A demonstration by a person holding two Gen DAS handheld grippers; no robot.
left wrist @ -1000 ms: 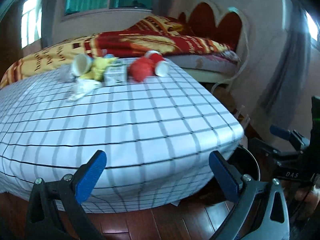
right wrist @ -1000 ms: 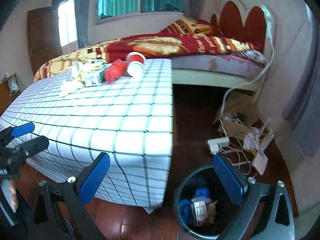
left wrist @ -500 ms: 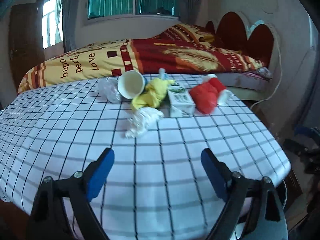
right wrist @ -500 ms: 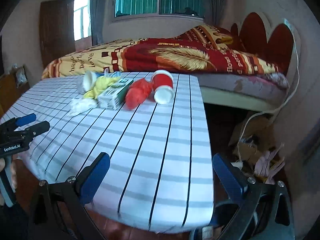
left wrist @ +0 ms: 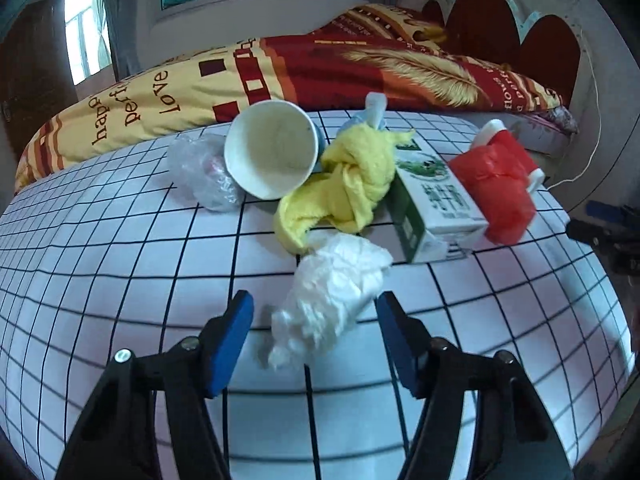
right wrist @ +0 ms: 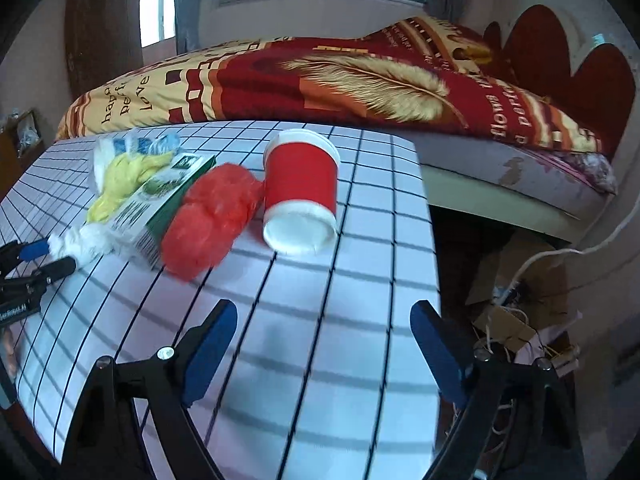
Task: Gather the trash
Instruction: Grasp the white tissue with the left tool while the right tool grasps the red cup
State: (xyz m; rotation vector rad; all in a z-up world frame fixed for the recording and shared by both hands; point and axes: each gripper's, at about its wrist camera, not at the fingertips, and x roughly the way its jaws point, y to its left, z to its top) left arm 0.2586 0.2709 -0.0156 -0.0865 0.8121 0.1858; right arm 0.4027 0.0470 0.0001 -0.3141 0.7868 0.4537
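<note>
Left gripper [left wrist: 314,312] reaches low and level over the checked tablecloth [left wrist: 120,280], its blue-padded jaws spread wide on either side of the crumpled white tissue [left wrist: 332,292], which lies between them with a gap at the left pad and its right edge just beside the right pad. Nothing is clamped. Using that tissue as the landmark: the yellow cloth [left wrist: 348,184] is just behind it, the green-and-white milk carton [left wrist: 434,196] behind and to the right, the red plastic bag [left wrist: 496,184] beyond the carton, and the white paper cup [left wrist: 272,148] on its side behind and to the left, beside a clear plastic bag [left wrist: 200,172].

Right gripper [right wrist: 322,328] hangs above the cloth's near part, released, jaws wide apart and holding nothing, pointed toward the overturned red paper cup [right wrist: 300,188], well short of it.
</note>
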